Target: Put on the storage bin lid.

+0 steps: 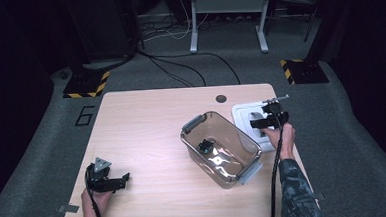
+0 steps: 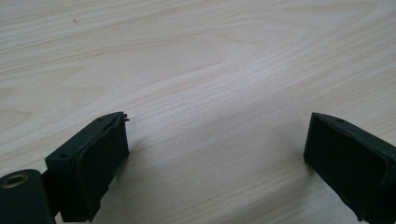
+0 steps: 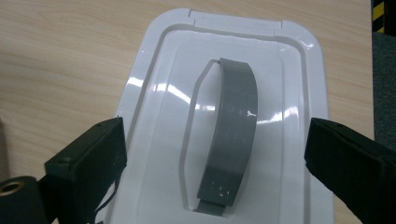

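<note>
A clear plastic bin (image 1: 221, 148) with grey latches stands right of the table's middle, with a small dark object (image 1: 205, 146) inside. Its white lid (image 1: 245, 113) (image 3: 159, 107) lies flat at the right edge, a curved grey handle (image 3: 232, 135) on top. My right gripper (image 1: 270, 115) (image 3: 215, 158) hovers just over the lid, open, its jaws standing either side of the handle without touching it. My left gripper (image 1: 116, 182) (image 2: 215, 163) rests open near the table's front left corner, above bare wood.
The light wooden table (image 1: 142, 136) has a dark round hole (image 1: 221, 98) near its far edge. Grey carpet surrounds it, with yellow-black striped stand bases (image 1: 85, 85) (image 1: 303, 71) and cables behind. A dark strip of floor (image 3: 384, 74) borders the table beside the lid.
</note>
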A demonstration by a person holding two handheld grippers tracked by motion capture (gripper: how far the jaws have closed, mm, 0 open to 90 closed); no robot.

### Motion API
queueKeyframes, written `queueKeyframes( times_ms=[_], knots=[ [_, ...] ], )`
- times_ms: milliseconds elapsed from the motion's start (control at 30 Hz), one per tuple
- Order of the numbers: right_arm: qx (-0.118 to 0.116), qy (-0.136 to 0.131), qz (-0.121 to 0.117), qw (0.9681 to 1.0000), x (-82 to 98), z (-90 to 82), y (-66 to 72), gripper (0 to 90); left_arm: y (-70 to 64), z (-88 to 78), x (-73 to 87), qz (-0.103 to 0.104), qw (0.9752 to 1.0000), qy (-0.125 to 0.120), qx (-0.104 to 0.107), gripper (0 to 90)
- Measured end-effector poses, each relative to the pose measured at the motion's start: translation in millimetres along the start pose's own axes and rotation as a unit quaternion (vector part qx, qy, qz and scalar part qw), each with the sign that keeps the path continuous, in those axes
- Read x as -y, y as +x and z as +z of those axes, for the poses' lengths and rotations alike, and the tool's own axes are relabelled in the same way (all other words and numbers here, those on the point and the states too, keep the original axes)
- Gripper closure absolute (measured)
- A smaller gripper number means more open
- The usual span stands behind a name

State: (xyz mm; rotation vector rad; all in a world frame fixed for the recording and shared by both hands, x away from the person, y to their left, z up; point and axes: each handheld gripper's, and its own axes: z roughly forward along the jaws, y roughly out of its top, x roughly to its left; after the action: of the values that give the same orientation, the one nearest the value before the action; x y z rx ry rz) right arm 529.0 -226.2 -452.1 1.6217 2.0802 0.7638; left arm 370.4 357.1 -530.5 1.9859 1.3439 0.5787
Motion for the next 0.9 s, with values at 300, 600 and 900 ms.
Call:
queueKeyframes(
  times_ms=[300, 600, 900],
  knots=[
    [0.013, -0.008, 0.01, 0.9998, 0.8, 17.5, -5.3, 32.9, 0.1, 0.0, 0.0, 0.0, 1.0, 0.0, 0.0, 6.1],
    [0.006, -0.012, 0.034, 0.9993, 2.5, 25.7, -11.4, 50.6, 0.0, 0.0, 0.0, 0.0, 1.0, 0.0, 0.0, 6.1],
    [0.008, -0.016, 0.038, 0.9991, 3.9, 24.2, -13.3, 66.1, -0.1, -0.1, 0.0, 0.0, 1.0, 0.0, 0.0, 6.2]
  ],
)
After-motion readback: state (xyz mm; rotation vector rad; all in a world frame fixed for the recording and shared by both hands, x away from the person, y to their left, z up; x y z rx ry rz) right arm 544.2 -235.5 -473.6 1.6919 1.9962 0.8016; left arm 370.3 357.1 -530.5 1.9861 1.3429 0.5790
